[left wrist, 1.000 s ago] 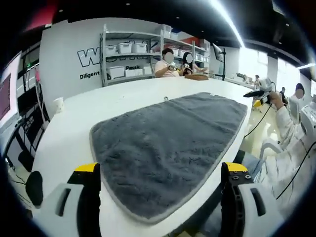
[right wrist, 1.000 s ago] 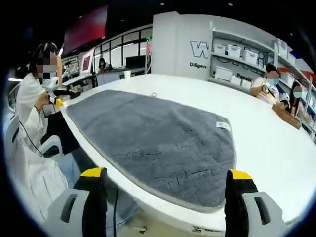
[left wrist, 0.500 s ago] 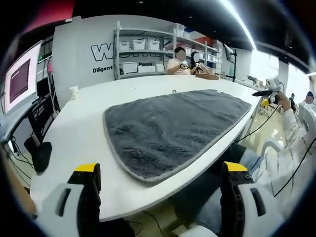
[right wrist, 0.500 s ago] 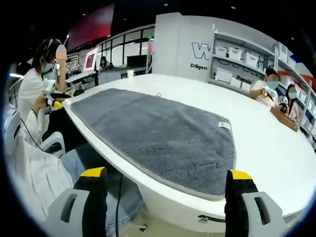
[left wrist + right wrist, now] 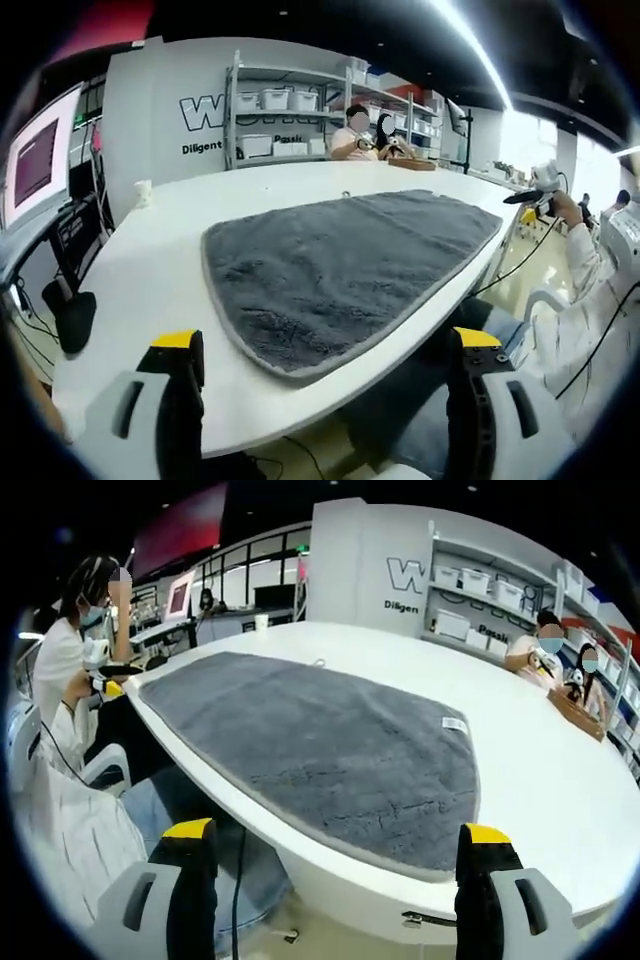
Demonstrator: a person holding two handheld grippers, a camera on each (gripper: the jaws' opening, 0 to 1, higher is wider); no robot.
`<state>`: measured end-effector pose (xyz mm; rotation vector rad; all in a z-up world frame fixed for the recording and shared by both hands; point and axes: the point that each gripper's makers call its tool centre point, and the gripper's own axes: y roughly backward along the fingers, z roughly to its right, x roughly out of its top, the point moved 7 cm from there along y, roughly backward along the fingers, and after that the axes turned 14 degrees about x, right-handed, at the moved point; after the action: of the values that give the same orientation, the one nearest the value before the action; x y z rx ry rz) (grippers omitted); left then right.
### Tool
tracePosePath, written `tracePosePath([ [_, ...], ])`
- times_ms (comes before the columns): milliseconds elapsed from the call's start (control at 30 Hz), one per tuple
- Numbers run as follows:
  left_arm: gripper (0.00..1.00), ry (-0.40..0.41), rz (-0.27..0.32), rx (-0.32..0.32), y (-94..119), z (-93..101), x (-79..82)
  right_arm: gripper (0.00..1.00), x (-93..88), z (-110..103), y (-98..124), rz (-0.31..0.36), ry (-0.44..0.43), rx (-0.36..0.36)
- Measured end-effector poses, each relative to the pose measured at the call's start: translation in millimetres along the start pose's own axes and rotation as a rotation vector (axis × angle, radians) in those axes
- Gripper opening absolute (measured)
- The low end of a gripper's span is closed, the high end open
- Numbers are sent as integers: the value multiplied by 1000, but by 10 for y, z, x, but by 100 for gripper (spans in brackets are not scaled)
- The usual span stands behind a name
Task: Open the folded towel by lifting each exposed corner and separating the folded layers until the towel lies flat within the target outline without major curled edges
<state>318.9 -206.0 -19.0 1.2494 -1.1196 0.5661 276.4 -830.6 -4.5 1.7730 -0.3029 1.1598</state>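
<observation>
A large open workroom is seen, with shelving [image 5: 290, 110] along the far wall and a broad white worktop [image 5: 140, 290] of smooth, glossy finish and rounded edge. The left hand-held gripper [image 5: 318, 400] is held back from the worktop's near edge, its yellow-tipped jaws spread wide with nothing between them; the right hand-held gripper [image 5: 335, 880] is likewise spread and empty, off the edge. Beyond them the towel [image 5: 340, 265] is laid out on the worktop, near its front edge. It is grey, plush and short-piled, bound by a lighter hem, with a small white label [image 5: 453, 723] at one side. It appears fully unfolded and flat, with no curled corners visible, so the task is judged essentially complete; no target outline can be made out
</observation>
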Motion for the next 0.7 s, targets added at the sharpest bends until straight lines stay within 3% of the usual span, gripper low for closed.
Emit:
tracePosePath([
  [300,99,7,41,-16,-19,20,111,100,26,27,-22,-3,-9,-6],
  [700,99,44,122,-89,-97,81,267,100,44,79,-60,2,-3,-7],
])
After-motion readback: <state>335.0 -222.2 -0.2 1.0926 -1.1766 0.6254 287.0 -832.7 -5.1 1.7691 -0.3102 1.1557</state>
